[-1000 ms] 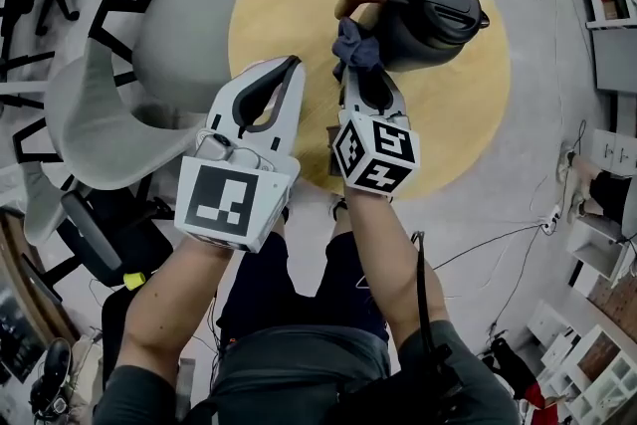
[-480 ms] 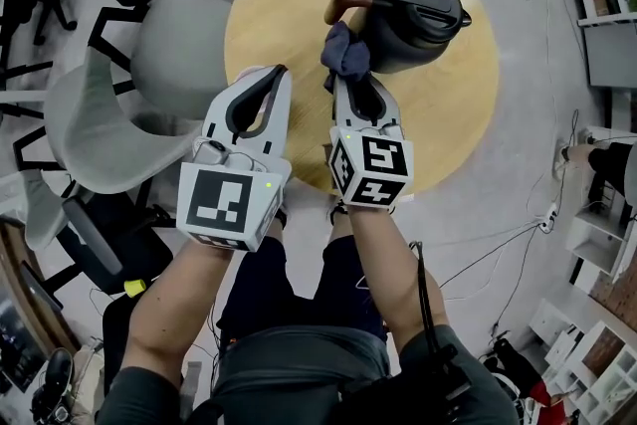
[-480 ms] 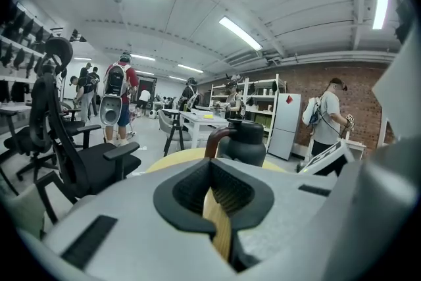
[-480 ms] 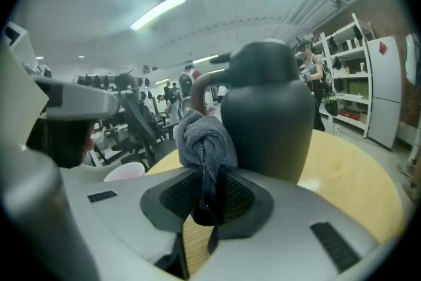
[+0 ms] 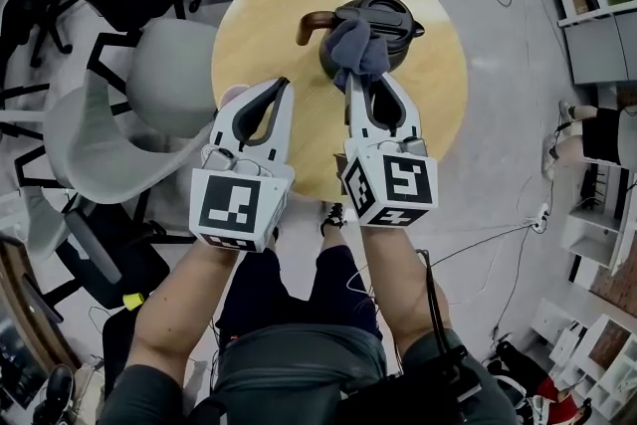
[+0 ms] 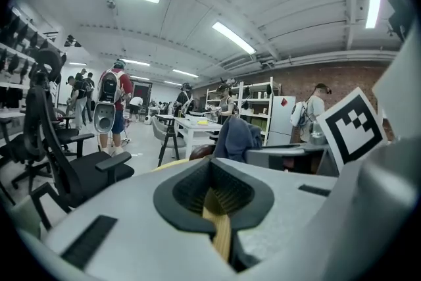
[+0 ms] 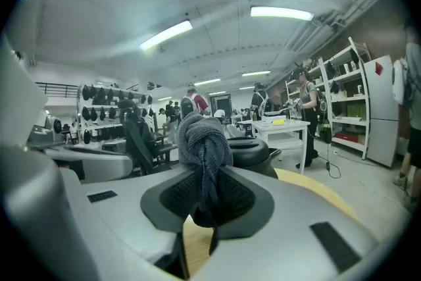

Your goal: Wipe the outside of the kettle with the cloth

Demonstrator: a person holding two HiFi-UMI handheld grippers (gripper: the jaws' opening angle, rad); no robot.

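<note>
One cloth (image 5: 356, 45) pinched in right hand-held gripper (image 5: 364, 75), pressed against kettle (image 5: 390, 15).

Matt plastic tools, soft cloth, dark kettle, pale wood top.
Left gripper (image 5: 282, 87) and right gripper (image 5: 364, 80): smooth matt light-grey plastic shells; pads (image 7: 238, 199) black, finely ribbed, rubber-like. Marker cubes (image 5: 394, 187): flat matt black-and-white print. Cloth (image 5: 356, 43): grey-blue, fuzzy, towel-like weave, bunched and creased. Kettle (image 5: 383, 15): black body and lid, smooth, slight sheen, looks plastic; handle (image 5: 313, 19) brown, glossy, wood-like. Table (image 5: 438, 105): light wood, matt, smooth, faint grain. Chair (image 5: 169, 65): grey moulded plastic seat, matt.
</note>
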